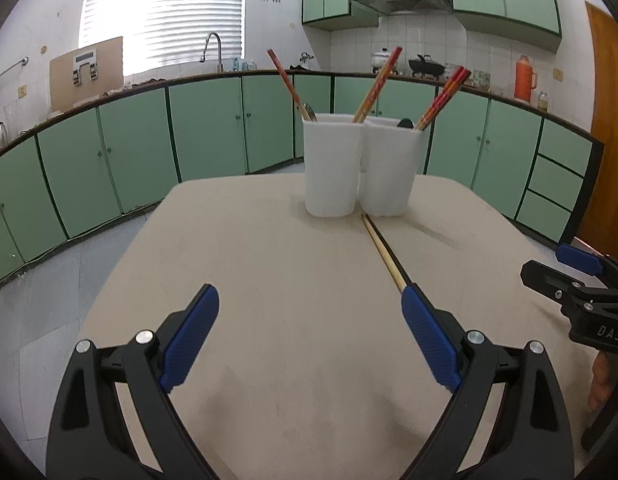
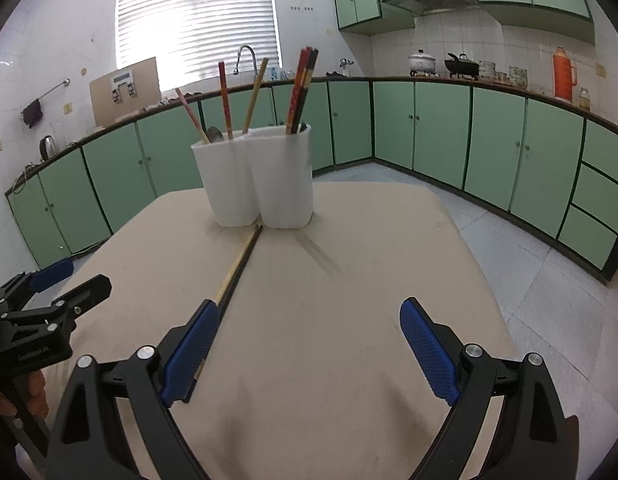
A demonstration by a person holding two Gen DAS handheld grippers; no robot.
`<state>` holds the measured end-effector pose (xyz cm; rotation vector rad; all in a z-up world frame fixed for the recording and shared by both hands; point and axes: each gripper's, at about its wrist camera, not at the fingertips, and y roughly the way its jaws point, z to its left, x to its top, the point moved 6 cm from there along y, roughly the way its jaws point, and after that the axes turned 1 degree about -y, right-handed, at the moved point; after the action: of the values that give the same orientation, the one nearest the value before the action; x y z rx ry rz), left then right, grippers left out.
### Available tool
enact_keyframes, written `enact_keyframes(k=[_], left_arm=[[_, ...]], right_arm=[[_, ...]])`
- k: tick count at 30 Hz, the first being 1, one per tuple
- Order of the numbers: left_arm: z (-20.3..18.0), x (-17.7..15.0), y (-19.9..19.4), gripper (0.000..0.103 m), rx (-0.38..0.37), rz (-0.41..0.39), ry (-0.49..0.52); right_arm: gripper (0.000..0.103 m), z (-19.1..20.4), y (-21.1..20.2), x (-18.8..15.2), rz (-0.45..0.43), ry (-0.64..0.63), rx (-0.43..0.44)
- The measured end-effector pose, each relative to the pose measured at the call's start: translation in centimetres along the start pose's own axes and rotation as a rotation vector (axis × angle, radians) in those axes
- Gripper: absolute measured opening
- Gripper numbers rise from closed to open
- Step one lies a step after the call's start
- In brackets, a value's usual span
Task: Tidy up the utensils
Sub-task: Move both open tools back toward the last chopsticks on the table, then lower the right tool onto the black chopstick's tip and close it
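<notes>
A white two-compartment utensil holder (image 1: 359, 166) (image 2: 261, 178) stands at the far side of the beige table (image 1: 269, 280) (image 2: 349, 280). Several chopsticks (image 1: 375, 86) (image 2: 303, 88) and a spoon (image 2: 214, 134) stand in it. A pair of chopsticks (image 1: 383, 252) (image 2: 239, 266), one pale and one dark, lies flat on the table, running from the holder's base toward me. My left gripper (image 1: 311, 300) is open and empty, its right finger over the pair's near end. My right gripper (image 2: 311, 314) is open and empty, its left finger beside the pair.
Green kitchen cabinets (image 1: 209, 128) (image 2: 441, 124) run behind the table, with a sink faucet (image 1: 213, 46), pots (image 2: 461, 65) and an orange thermos (image 2: 563, 74) on the counter. The right gripper shows at the right edge of the left wrist view (image 1: 577, 280); the left gripper shows at the left of the right wrist view (image 2: 49, 300).
</notes>
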<state>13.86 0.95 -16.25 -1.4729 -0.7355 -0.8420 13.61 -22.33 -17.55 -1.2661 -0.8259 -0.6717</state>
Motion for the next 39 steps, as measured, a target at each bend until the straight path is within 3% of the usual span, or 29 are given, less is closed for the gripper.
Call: enact_keyframes(k=[18,23,27,31,39], left_arm=[[0.0,-0.2,0.2,0.09,0.002,0.024,-0.011],[0.3,-0.8,-0.2,0.09,0.006,0.042,0.001],[1.2,-1.2,-0.3,0.09,0.02,0.069,-0.014],[2.0,-1.7,-0.2,0.09,0.041,0.1,-0.023],[2.8,-2.0,-0.1,0.09,0.046,0.122,-0.043]], right_arm=[[0.09,1.3,0.2,-0.4,0.036,-0.02,-0.002],[0.077,3.1,0.4,-2.0,0.107,-0.066,0.018],[0.058,4.1,0.3,-2.6,0.137,-0.084,0.054],[0.037,5.4,1.1,-4.3,0.232,-0.075,0.118],[0.03,6.9,1.4,-5.0,0.274,-0.097,0.157]])
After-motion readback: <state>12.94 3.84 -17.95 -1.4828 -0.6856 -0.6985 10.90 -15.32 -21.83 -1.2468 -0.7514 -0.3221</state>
